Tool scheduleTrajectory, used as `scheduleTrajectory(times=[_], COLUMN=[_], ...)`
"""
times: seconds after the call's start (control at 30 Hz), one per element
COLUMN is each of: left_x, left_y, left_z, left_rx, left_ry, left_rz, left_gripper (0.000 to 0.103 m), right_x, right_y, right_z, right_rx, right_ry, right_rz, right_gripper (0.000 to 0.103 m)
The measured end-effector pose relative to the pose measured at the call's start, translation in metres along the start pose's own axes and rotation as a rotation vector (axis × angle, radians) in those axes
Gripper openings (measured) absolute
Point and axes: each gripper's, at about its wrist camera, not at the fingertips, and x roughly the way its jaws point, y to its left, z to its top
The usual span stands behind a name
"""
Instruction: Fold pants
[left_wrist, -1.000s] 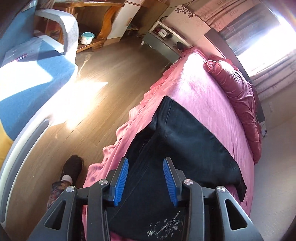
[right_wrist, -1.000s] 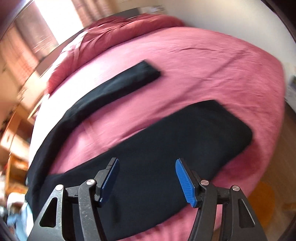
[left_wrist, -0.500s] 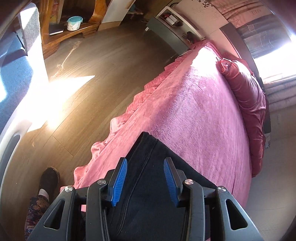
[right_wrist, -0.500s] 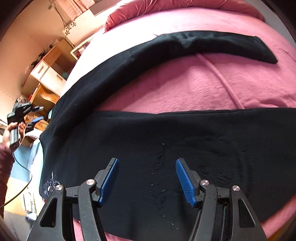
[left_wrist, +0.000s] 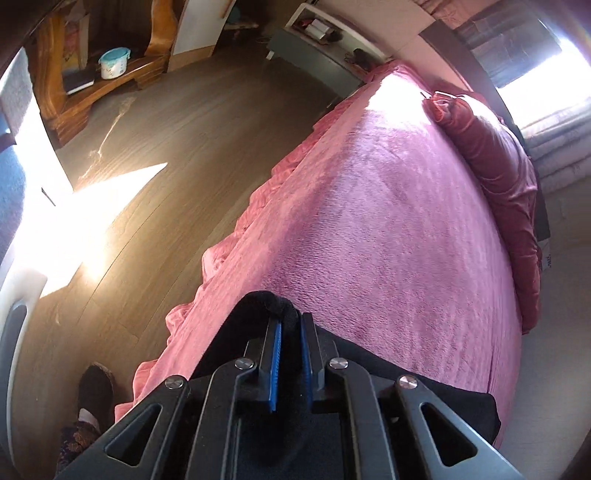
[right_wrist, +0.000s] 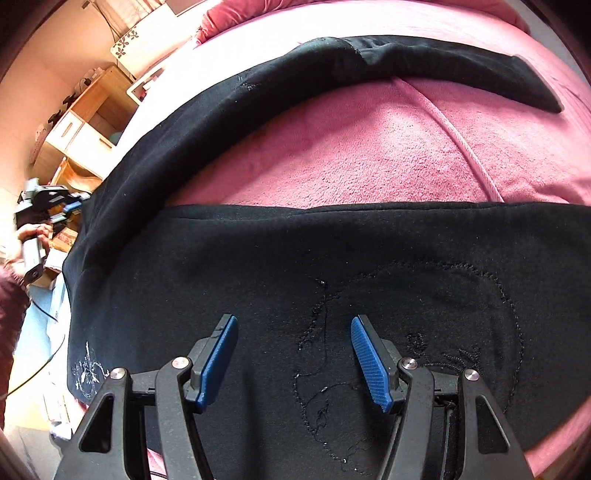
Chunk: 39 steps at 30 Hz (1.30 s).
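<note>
Black pants (right_wrist: 332, 258) lie spread on a pink bed (right_wrist: 369, 147), one leg curving across the far side (right_wrist: 406, 59), the other leg wide under my right gripper. My right gripper (right_wrist: 293, 354) is open just above the near leg, over faint embroidery stitching. My left gripper (left_wrist: 290, 343) is shut on a bunched edge of the black pants (left_wrist: 266, 302) near the bed's left edge. In the right wrist view the left gripper (right_wrist: 44, 203) shows at the far left, held by a hand.
The pink bed (left_wrist: 388, 221) fills the left wrist view, with a dark red pillow roll (left_wrist: 498, 155) along the headboard. Wooden floor (left_wrist: 166, 129) lies left of it, with a wooden shelf (left_wrist: 92, 85) and a grey nightstand (left_wrist: 314, 62). My foot (left_wrist: 96, 387) stands by the bed.
My left gripper has closed on the pants edge; it was open half a second ago. My right gripper has come lower and closer over the near leg, still open.
</note>
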Motion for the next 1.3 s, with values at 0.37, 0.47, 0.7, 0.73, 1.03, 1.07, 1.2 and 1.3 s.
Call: scheduleTrajectory(times=[0.37, 0.47, 0.7, 0.73, 1.03, 1.07, 1.2, 1.3], left_x=[-0.167, -0.192, -0.233, -0.236, -0.242, -0.241, -0.236, -0.231], left_y=[-0.036, -0.027, -0.006, -0.005, 0.003, 0.004, 0.003, 0.004], left_z=[-0.120, -0.152, -0.197, -0.201, -0.212, -0.211, -0.194, -0.160], left_rx=[0.364, 0.381, 0.399, 0.405, 0.424, 0.420, 0.394, 0.333], left_ry=[-0.152, -0.146, -0.139, -0.136, -0.117, -0.115, -0.119, -0.161], left_rz=[-0.399, -0.459, -0.515, -0.520, -0.525, -0.528, -0.508, -0.463], left_gripper=[0.008, 0.008, 0.008, 0.008, 0.008, 0.008, 0.008, 0.008], right_x=[-0.029, -0.039, -0.026, -0.021, 0.047, 0.050, 0.033, -0.007], right_y=[-0.002, 0.000, 0.003, 0.005, -0.016, -0.017, -0.015, -0.009], right_z=[0.057, 0.090, 0.185, 0.196, 0.261, 0.261, 0.257, 0.248], right_rx=[0.020, 0.046, 0.183, 0.196, 0.353, 0.350, 0.291, 0.255], right_ry=[-0.132, -0.181, -0.193, -0.185, -0.039, -0.032, -0.096, -0.181], right_rz=[0.045, 0.108, 0.247, 0.261, 0.120, 0.116, 0.115, 0.195], right_gripper=[0.062, 0.053, 0.046, 0.046, 0.039, 0.020, 0.008, 0.008])
